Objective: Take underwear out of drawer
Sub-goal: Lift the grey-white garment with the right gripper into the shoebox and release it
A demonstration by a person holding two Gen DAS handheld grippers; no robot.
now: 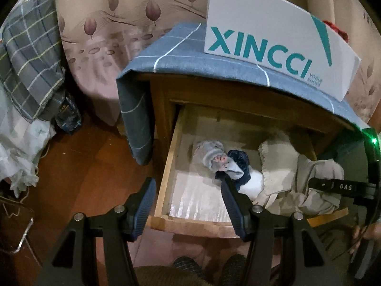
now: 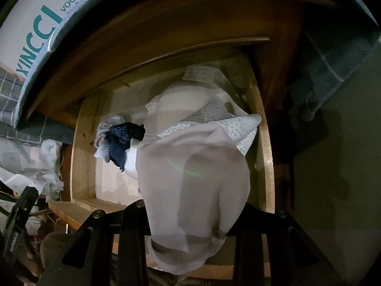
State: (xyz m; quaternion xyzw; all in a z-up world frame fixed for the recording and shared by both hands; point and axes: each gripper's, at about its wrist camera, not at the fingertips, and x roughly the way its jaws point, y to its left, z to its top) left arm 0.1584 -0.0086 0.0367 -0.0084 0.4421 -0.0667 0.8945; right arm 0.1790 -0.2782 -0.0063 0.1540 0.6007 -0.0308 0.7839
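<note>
Just ahead of the left gripper, the open drawer is holding a bundle of socks and, to its right, pale underwear. That underwear is draping over the right gripper and hiding its fingers; it is evidently clamping the fabric. The left gripper is hanging wide apart, touching nothing. Farther off, a shoebox is sitting on the nightstand.
</note>
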